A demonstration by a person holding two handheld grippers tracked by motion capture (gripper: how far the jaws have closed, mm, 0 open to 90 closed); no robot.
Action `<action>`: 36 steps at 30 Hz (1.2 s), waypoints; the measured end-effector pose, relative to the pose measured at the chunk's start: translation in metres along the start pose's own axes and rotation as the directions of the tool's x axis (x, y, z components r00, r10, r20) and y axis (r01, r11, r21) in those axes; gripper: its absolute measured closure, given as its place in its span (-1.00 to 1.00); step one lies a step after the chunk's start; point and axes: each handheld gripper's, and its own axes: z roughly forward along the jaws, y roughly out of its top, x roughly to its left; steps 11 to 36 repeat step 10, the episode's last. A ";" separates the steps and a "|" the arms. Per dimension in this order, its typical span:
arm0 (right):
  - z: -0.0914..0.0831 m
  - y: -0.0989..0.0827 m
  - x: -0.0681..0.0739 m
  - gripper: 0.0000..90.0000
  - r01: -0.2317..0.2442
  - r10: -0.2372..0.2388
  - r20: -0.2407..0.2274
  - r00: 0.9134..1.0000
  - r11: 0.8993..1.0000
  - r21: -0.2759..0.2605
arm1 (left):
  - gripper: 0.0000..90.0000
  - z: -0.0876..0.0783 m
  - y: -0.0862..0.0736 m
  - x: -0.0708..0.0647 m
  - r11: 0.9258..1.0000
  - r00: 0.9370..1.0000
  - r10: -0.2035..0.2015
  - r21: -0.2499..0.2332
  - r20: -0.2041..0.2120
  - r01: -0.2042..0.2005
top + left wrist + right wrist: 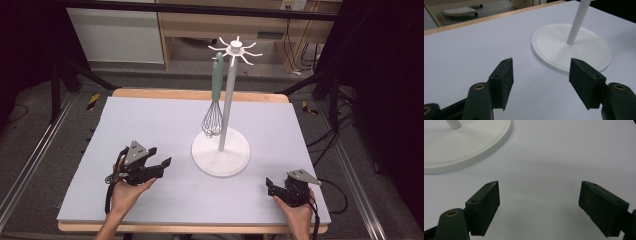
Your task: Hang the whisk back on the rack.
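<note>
One whisk (214,100) already hung on rack (228,107), centre frame. Both left gripper (159,156) and right gripper (270,186) low near desk (150,120), jaws spread, empty. Seemingly finished.

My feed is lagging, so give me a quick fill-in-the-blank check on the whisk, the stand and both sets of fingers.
1. The whisk hangs from a ____ of the white stand.
2. The left gripper fingers are ____.
3. Between the right gripper fingers there is ____.
Missing words: hook; open; nothing
</note>
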 end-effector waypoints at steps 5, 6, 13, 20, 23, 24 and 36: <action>0.000 0.000 -0.001 -0.62 0.001 -0.001 0.006 1.000 1.000 0.002 | -0.24 -0.002 -0.012 0.016 0.999 0.998 -0.021 0.028 -0.058 0.023; 0.000 0.000 -0.002 -0.63 0.003 -0.003 0.007 1.000 1.000 0.002 | -0.25 -0.003 -0.015 0.018 0.999 0.997 -0.025 0.034 -0.070 0.028; 0.000 -0.001 -0.003 -0.67 -0.006 0.005 0.009 1.000 1.000 0.008 | -0.27 -0.006 -0.023 0.030 0.998 0.994 -0.034 0.058 -0.108 0.040; 0.000 -0.001 -0.003 -0.67 -0.006 0.005 0.009 1.000 1.000 0.008 | -0.27 -0.006 -0.023 0.030 0.998 0.994 -0.034 0.058 -0.108 0.040; 0.000 -0.001 -0.003 -0.67 -0.006 0.005 0.009 1.000 1.000 0.008 | -0.27 -0.006 -0.023 0.030 0.998 0.994 -0.034 0.058 -0.108 0.040; 0.000 -0.001 -0.003 -0.67 -0.006 0.005 0.009 1.000 1.000 0.008 | -0.27 -0.006 -0.023 0.030 0.998 0.994 -0.034 0.058 -0.108 0.040; 0.000 -0.001 -0.003 -0.67 -0.006 0.005 0.009 1.000 1.000 0.008 | -0.27 -0.006 -0.023 0.030 0.998 0.994 -0.034 0.058 -0.108 0.040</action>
